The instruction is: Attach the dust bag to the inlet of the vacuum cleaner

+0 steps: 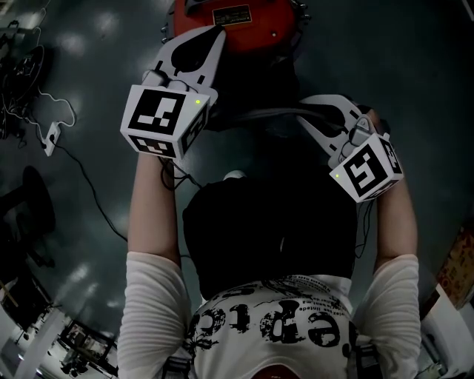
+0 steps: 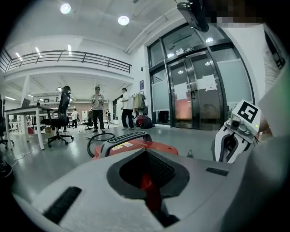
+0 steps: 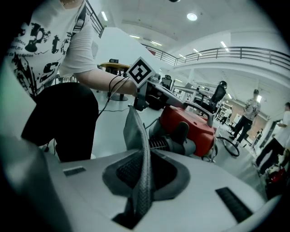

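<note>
The right gripper (image 3: 142,176) has its jaws pinched on a fold of the grey bag (image 3: 137,131), which rises limp from the pads. Gripping the cloth edge-on like this probably leaves the mouth free to be steered. The left gripper (image 2: 147,177) has its jaws drawn together on a thin red strip (image 2: 145,186); I cannot tell what that is. Both are held out in front of the person's body, towards the red vacuum (image 3: 192,122) on the floor just ahead. The bag is therefore off the machine and the fitting is not yet done. The grey ribbed collar on the vacuum's near side is probably the inlet (image 3: 174,145), and it is bare. A yellow label (image 1: 232,16) sits on top of the vacuum, too small to read. The T-shirt (image 1: 274,326) print shows upside down and I cannot make it out. Far off, people (image 2: 97,111) stand near office chairs, and the sheets on the glass doors (image 2: 199,90) are illegible.
</note>
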Tool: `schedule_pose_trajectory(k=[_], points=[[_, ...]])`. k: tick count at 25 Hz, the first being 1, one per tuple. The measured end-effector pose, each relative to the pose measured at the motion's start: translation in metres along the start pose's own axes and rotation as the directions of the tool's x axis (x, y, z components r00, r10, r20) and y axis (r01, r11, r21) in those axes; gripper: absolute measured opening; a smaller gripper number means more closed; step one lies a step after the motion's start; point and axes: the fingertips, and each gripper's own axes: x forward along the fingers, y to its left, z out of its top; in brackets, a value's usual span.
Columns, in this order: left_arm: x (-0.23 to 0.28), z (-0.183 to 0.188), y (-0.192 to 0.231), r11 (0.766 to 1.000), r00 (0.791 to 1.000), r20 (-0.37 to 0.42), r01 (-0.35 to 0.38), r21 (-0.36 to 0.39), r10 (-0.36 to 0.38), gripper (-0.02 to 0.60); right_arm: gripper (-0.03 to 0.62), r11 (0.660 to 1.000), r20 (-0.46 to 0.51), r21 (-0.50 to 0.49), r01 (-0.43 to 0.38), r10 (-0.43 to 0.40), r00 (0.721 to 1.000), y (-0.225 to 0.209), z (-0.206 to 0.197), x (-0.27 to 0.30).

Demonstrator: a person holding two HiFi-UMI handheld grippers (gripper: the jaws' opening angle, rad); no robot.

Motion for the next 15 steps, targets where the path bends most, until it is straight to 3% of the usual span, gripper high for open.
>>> schedule_pose_trajectory(k=[5, 8, 12, 15], points=[[0.0008, -0.0008, -0.0030, 0.999, 1.000, -0.013, 0.012, 0.048, -0.011, 0.003, 0.028, 0.999, 0.018, 0.034, -0.004, 0.004, 1.000, 0.0000, -0.0087, -0.0020], [0.0000, 0.0004, -0.0068, 0.999, 1.000, -0.009, 0.020, 0.025, -0.020, 0.003, 0.028, 0.998, 0.042, 0.055, 0.007, -0.010, 0.999, 0.0005, -0.0067, -0.0041], [0.0012, -0.0024, -0.0049, 0.999, 0.998, -0.048, 0.042, -0.020, -0.043, 0.003, 0.031, 0.998, 0.020, -0.013, 0.055, -0.055, 0.998, -0.0013, -0.0008, -0.0013], [0.0016, -0.0024, -0.0064, 0.999, 0.997, -0.057, 0.041, -0.002, -0.041, 0.005, 0.030, 0.998, 0.008, -0.034, 0.047, -0.047, 0.999, -0.0012, -0.0018, -0.0029]])
